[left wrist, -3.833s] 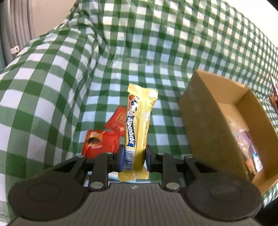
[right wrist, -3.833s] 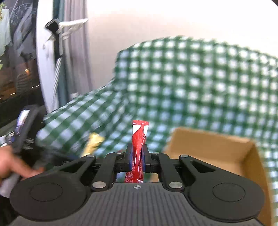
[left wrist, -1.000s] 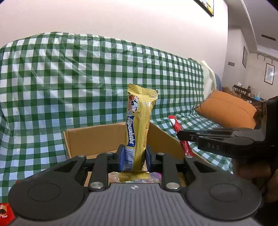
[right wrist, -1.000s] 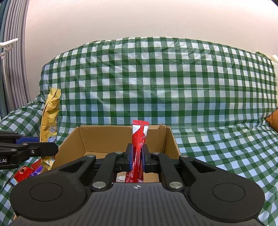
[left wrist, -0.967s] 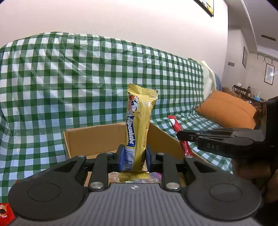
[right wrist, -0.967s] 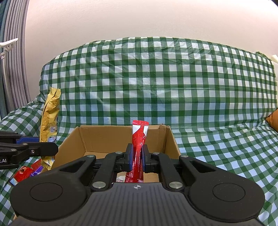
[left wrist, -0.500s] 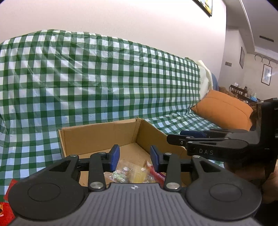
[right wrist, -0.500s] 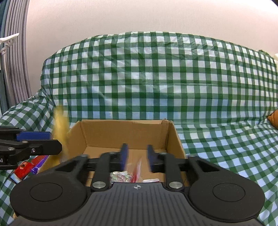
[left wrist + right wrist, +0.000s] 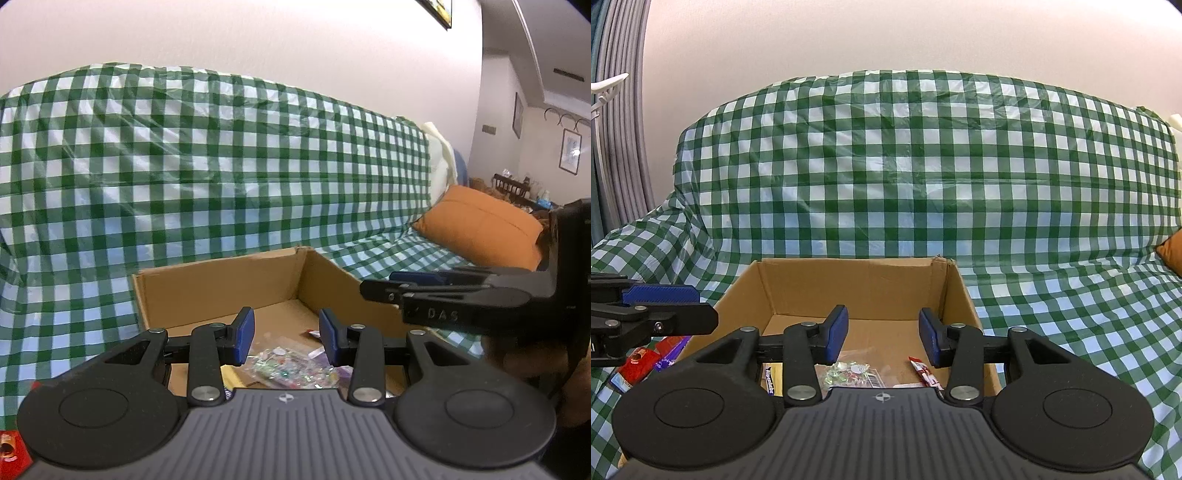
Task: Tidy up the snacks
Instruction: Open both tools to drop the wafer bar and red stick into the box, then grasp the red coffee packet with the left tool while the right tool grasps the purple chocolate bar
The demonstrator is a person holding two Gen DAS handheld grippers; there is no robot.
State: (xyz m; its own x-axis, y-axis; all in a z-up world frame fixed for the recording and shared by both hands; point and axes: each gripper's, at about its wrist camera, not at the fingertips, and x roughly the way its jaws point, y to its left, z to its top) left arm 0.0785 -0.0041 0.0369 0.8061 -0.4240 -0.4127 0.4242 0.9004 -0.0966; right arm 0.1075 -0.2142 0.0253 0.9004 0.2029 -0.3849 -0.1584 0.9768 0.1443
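Left gripper (image 9: 286,338) and right gripper (image 9: 882,336) are held spread and empty over the cardboard box (image 9: 857,284). Snacks lie inside: red stick (image 9: 925,374), clear candy bag (image 9: 846,373). Leftover packets (image 9: 646,360), possibly three, remain outside; the box wall could be knocked on withdrawal.

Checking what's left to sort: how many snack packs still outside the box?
3 visible, all left of the cardboard box on the checked cloth: a red pack, a purple one touching it, and a pale wrapper edge. The left gripper may hide more.
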